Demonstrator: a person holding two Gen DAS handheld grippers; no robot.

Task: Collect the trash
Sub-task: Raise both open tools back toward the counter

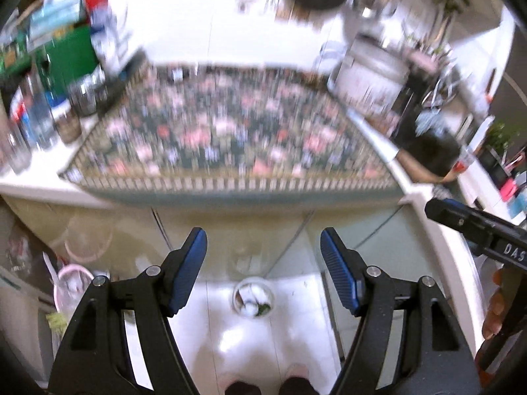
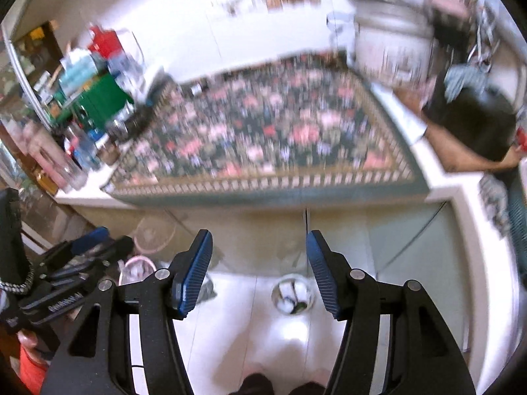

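Both ribbed-pad grippers, left [image 1: 263,271] and right [image 2: 259,271], are held released over a round bin [image 1: 253,301] on glossy tile; floral-clothed worktop [image 1: 230,131] beyond.

We are looking at our left black plastic gripper [image 1: 263,273] and right black plastic gripper [image 2: 259,275], both wearing ribbed blue rubber pads [image 1: 189,270], silver round screws [image 1: 153,270] and white lettering.
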